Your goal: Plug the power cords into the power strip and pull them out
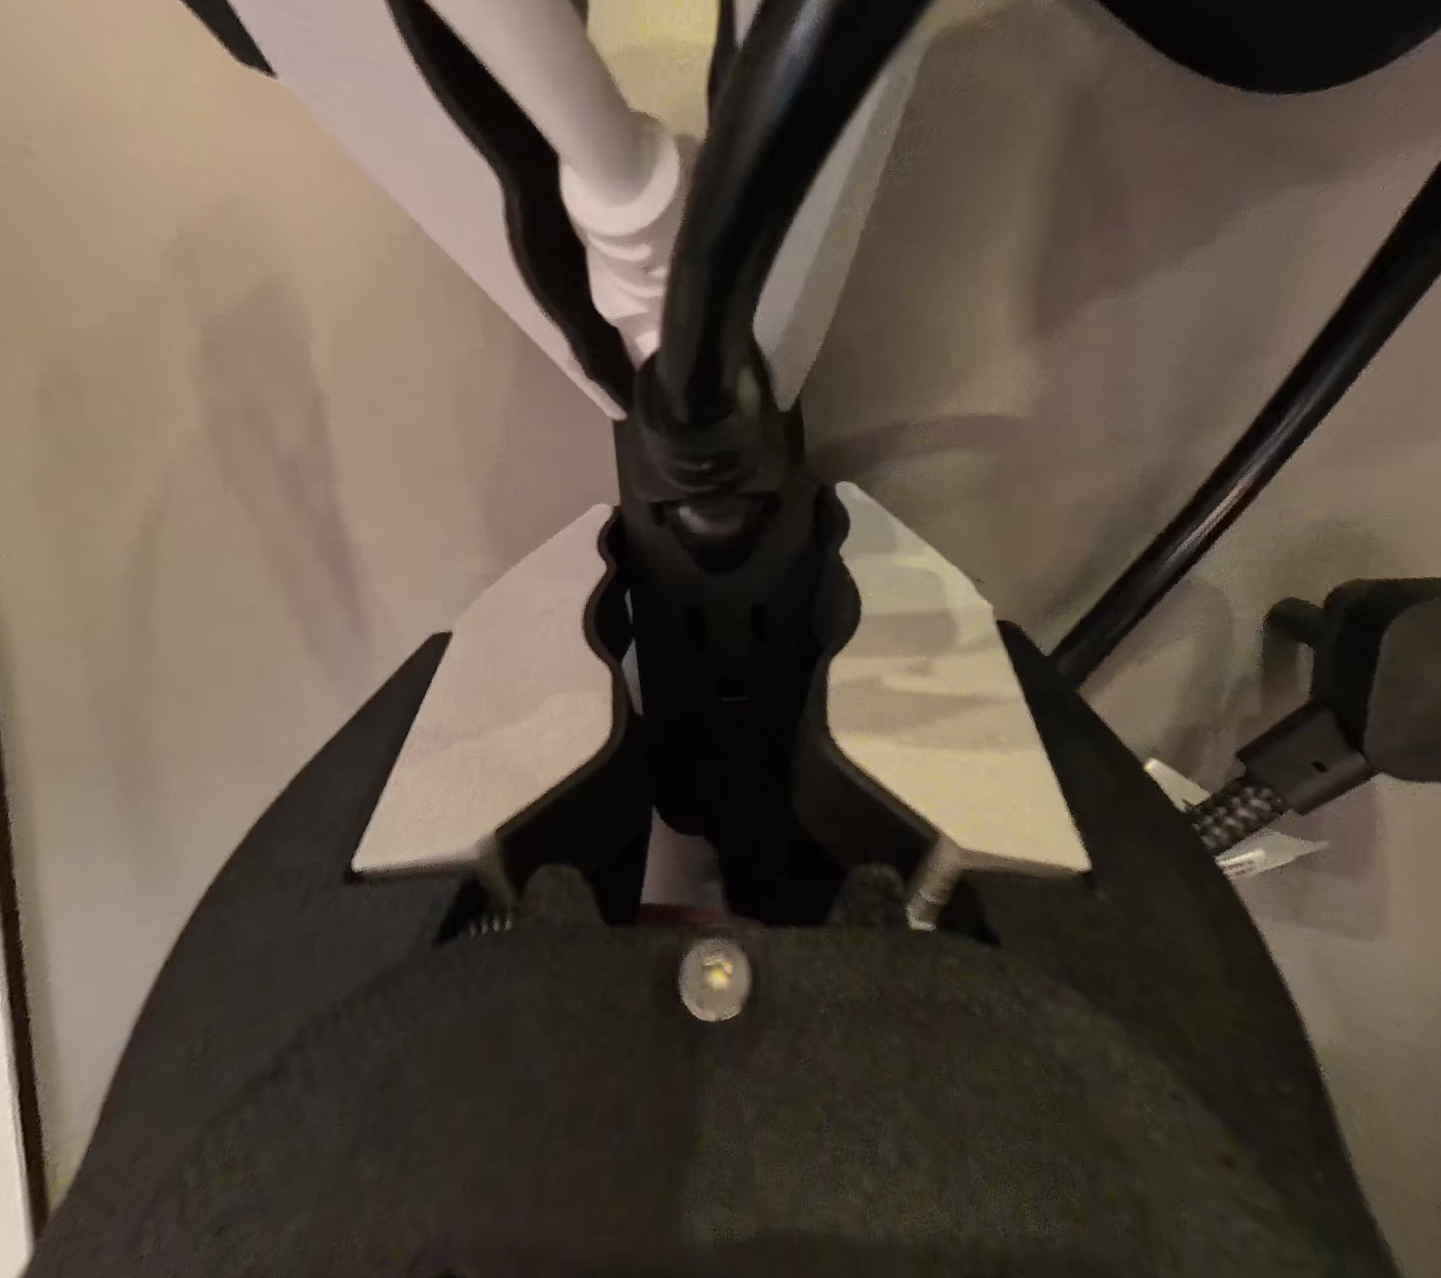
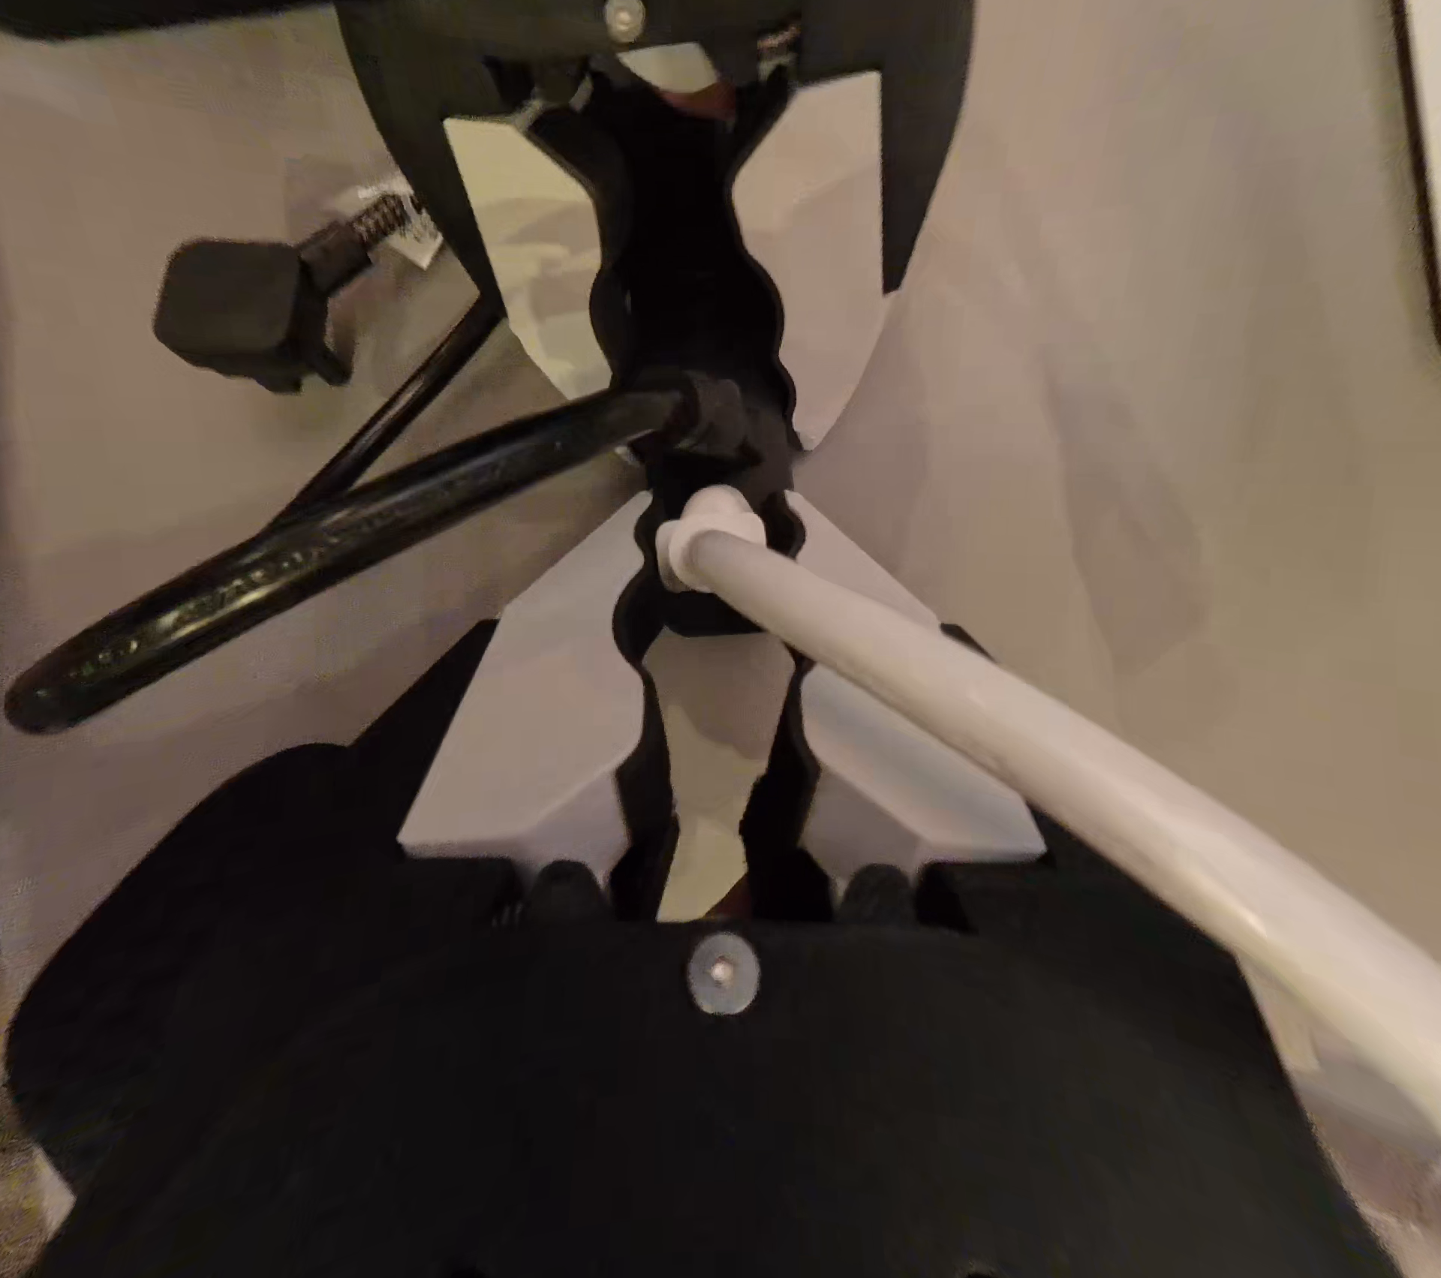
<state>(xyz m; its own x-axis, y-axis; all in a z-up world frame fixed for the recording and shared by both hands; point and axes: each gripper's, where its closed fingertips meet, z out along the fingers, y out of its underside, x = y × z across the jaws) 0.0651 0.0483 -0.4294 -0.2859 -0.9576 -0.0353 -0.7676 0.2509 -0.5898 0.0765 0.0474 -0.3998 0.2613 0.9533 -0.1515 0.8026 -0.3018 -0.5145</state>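
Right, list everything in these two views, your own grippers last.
black power strip: one, black, between the left gripper's fingers
black plug with thick cord: one, black, on the strip
white plug with white cord: one, white, next to the black plug
black adapter block with braided cable: one, black, lying beside the strip
thin black cable: one, black, across the surface
pale surface: one, beige, beneath everything
left gripper: one, black-white, clamping the strip
right gripper: one, black-white, gripping the white plug
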